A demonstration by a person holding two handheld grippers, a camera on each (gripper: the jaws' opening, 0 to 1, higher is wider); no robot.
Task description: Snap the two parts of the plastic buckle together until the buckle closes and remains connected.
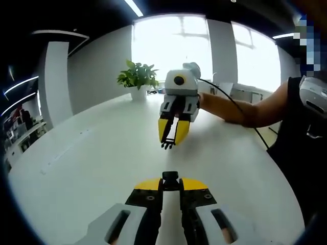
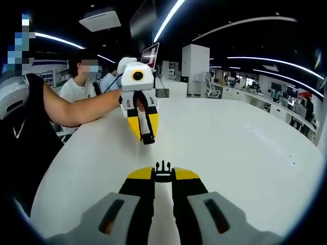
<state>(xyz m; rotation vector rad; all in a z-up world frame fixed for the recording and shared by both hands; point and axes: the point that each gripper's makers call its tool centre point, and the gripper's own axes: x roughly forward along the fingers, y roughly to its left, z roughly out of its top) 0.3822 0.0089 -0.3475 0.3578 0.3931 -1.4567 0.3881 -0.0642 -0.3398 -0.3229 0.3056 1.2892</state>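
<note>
Left gripper view: my left tool (image 1: pixel 170 179) has its jaws narrow, closed on the socket half of the buckle (image 1: pixel 170 178), a black piece that sticks out just past the yellow tips. Straight ahead, well apart from it, I see the right tool (image 1: pixel 170 139) hanging above the white table (image 1: pixel 92 168), tips pointing down toward my tool. It is closed on the pronged half of the buckle (image 1: pixel 167 145), whose black prongs show below the tips. The 2 halves are not touching. Behind the right tool stands a potted plant (image 1: pixel 138 79) on the table, w/ bright windows beyond.

Right gripper view: the right tool (image 2: pixel 163 173) is narrow, gripping the pronged half (image 2: pixel 163 171), prongs pointing fwd. Ahead and a bit left, the left tool (image 2: pixel 144 130) is held over the table (image 2: pixel 245 148), closed on the socket half (image 2: pixel 147 137). A gap stays between both halves. A person's forearm (image 2: pixel 84 107) reaches in from the left.
</note>
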